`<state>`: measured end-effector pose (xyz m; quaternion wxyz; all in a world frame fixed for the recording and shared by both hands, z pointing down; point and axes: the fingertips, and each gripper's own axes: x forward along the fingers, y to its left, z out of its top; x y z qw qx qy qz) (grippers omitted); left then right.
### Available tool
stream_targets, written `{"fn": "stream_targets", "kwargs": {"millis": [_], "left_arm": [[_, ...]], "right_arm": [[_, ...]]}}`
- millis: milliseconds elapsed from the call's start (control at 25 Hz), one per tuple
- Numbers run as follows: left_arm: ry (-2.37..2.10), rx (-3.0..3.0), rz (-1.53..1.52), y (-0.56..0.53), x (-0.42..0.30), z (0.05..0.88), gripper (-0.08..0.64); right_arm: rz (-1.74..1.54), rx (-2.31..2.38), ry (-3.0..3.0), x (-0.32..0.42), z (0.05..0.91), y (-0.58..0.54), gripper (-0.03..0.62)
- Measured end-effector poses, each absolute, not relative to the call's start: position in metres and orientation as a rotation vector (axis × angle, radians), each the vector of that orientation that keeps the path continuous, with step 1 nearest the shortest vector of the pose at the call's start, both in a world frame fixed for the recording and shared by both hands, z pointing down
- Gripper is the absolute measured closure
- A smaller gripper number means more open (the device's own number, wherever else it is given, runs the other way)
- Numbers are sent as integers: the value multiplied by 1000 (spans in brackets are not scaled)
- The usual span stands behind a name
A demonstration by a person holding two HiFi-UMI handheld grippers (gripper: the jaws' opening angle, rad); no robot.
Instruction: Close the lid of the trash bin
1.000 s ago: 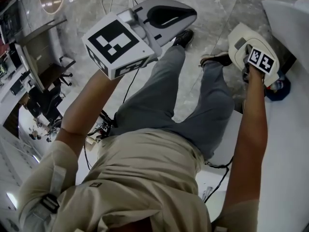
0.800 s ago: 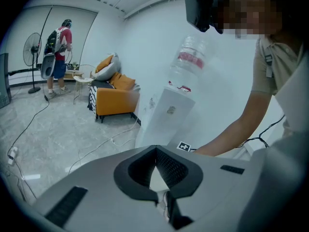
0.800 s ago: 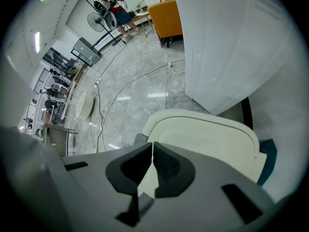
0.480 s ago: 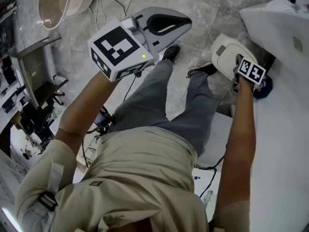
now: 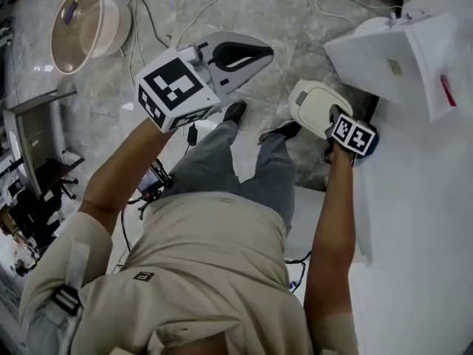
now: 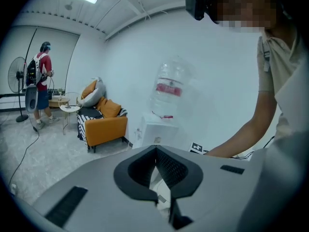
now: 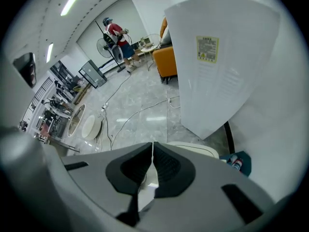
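The person stands on a gray stone floor [image 5: 295, 21] with one hand-held gripper in each hand. The left hand-held gripper [image 6: 155, 153] is held up in front of the body, closer to the head than the other one. Its jaws are pressed together and nothing is between them. It faces a white water cooler [image 6: 157, 129] with a big clear bottle [image 6: 171, 88] on top. An orange chair [image 6: 104, 127] stands to the left of the cooler.

The right hand-held gripper [image 7: 152, 151] is lower down, at the end of a straight arm, and it tips down toward the floor. Its jaws are close together too, with only a thin line between them, and they hold nothing.

The trash bin [image 7: 195, 150] is cream. It sits on the floor just past the right jaws and a bit to their right, next to a thin black post [image 7: 227, 137] below the water cooler. Only its top shows, as a low round curve with a thin line just inside the edge. Its long side runs left to right across the right gripper view. The gripper's own body hides the rest, so I cannot tell if the lid is up or down. A small blue-green tub [image 7: 240, 164] with small things in it sits on the other side of the black post
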<state>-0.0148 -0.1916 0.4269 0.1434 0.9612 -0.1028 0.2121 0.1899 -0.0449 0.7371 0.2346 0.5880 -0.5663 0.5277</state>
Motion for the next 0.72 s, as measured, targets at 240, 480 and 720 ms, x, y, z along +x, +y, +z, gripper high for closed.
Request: {"fn": "stream_targets", "kwargs": {"millis": [240, 480, 720], "left_arm": [[-280, 2831, 554, -177, -15, 374, 545], [-204, 2915, 481, -164, -10, 315, 545], [-109, 3005, 411, -133, 0, 257, 545]], "right_arm": [[1340, 1708, -1656, 185, 649, -34, 566], [1148, 1875, -1766, 195, 530, -35, 566], [897, 2071, -1867, 203, 402, -12, 566]]}}
